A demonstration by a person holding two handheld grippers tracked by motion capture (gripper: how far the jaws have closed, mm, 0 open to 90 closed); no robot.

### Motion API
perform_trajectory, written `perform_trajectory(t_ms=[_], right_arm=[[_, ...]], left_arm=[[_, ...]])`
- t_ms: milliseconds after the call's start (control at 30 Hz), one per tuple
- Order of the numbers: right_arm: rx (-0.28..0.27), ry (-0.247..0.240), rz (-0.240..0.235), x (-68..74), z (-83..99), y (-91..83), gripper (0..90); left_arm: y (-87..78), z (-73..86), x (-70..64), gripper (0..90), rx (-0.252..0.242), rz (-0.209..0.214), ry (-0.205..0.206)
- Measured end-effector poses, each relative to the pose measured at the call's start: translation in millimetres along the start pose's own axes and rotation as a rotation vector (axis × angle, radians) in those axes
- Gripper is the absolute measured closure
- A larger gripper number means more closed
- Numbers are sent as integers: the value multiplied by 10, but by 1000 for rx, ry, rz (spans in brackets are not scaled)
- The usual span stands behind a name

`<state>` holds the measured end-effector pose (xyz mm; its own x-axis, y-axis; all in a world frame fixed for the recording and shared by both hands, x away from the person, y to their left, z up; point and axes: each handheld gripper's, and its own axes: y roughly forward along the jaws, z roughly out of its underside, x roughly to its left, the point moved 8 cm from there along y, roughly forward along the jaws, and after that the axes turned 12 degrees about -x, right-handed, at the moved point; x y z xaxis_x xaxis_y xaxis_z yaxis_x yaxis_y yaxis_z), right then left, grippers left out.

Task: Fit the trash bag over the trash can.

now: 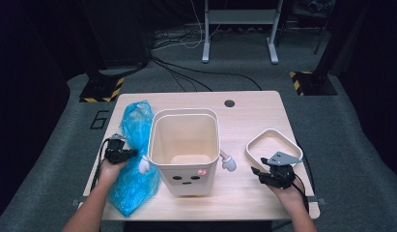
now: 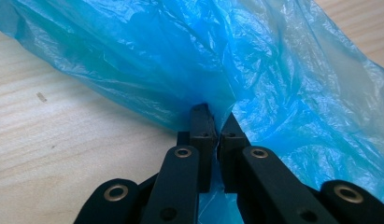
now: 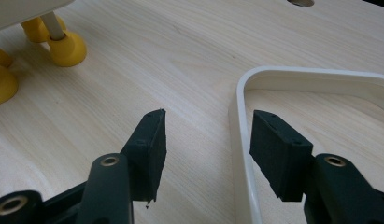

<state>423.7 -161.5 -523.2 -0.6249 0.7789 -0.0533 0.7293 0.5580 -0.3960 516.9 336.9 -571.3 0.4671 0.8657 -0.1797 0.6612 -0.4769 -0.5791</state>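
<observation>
High view: I'm pinching the blue bin liner [image 1: 133, 159] in my left gripper [image 1: 120, 153] beside the cream bin [image 1: 185, 150], ready to line it, while my right gripper [image 1: 272, 175] is gaping astride the loose retaining ring [image 1: 272, 145].

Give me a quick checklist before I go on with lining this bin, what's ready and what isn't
1. Left gripper has hold of the blue bag: ok, jaws closed on a pinch of plastic.
2. Bin upright, mouth open, nothing visible inside: ok.
3. Bag free to lift: ok, it lies on the table against the bin's left side with nothing on it.
4. Right gripper set on the white ring: not ok, jaws open, straddling the ring's rim without gripping it.
5. Bag's opening found: cannot tell, the plastic is bunched.
6. Ring clear of the bin: ok, it lies flat to the bin's right.
</observation>
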Motion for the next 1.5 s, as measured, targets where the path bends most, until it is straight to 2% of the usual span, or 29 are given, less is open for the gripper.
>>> perform_trajectory(t_ms=[67, 133, 367, 633, 767, 967, 1133, 1267, 1400, 1500], right_arm=[[-1, -2, -1, 2, -2, 0, 447], [1, -3, -3, 8, -2, 0, 447], [-1, -8, -2, 11, -6, 6, 448], [-1, -7, 0, 8, -7, 8, 447], [-3, -8, 0, 10, -10, 6, 447], [-3, -6, 1, 11, -12, 4, 448], [-2, -8, 1, 16, -15, 7, 448], [-3, -11, 3, 14, -20, 3, 448], [-3, -10, 3, 13, -18, 3, 448], [-3, -9, 4, 13, -20, 0, 448]], left_arm=[[-26, -13, -7, 875, -7, 12, 6], [-58, -43, -20, 874, -36, 29, -12], [-155, -104, -53, 873, -83, 86, -28], [-207, -120, -53, 874, -87, 100, -37], [-283, -181, -95, 875, -120, 116, -22], [-472, -307, -180, 875, -190, 155, -26], [-625, -436, -243, 875, -228, 162, 11], [-685, -485, -276, 875, -226, 142, 48], [-718, -516, -294, 875, -238, 136, 61], [-749, -552, -314, 875, -253, 151, 63]])
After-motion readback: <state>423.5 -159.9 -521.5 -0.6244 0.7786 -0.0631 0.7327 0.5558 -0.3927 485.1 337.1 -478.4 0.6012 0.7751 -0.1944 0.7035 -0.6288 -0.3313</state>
